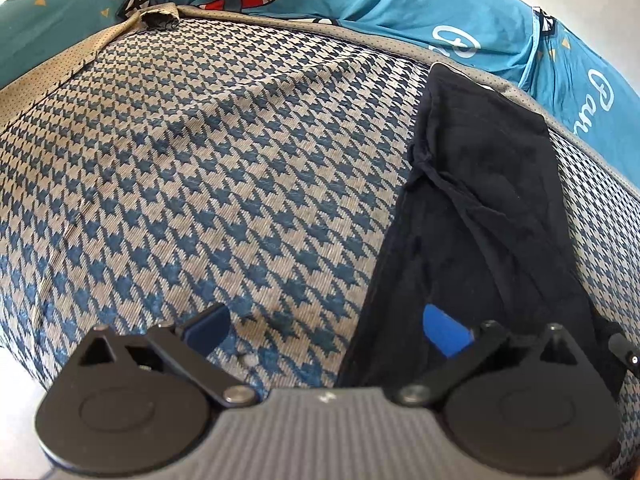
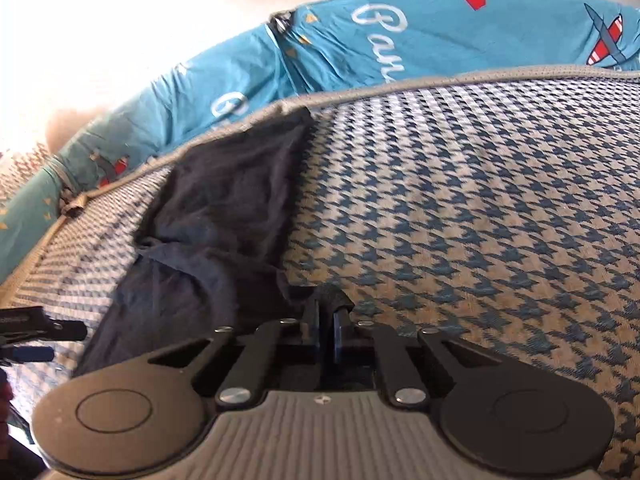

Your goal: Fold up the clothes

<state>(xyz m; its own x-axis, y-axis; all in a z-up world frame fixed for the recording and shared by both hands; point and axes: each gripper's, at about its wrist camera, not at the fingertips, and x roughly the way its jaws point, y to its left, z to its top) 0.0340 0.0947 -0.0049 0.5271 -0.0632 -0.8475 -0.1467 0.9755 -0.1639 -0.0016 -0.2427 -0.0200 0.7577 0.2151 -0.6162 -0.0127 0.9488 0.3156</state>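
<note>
left wrist view: your left gripper (image 1: 326, 330) stands wide apart over the houndstooth cushion (image 1: 192, 184), its right finger above the dark garment (image 1: 480, 216), gripping nothing. your right gripper (image 2: 326, 322) is pinched together on what looks like the garment's (image 2: 216, 208) near edge. the cloth lies in a long strip toward the teal printed sheet (image 2: 360, 48); no containers show.

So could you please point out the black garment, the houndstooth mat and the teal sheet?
black garment (image 1: 480, 184), left wrist view, its wrinkled middle.
houndstooth mat (image 1: 200, 180), left wrist view, bare centre.
teal sheet (image 2: 440, 32), right wrist view, printed stretch.
</note>
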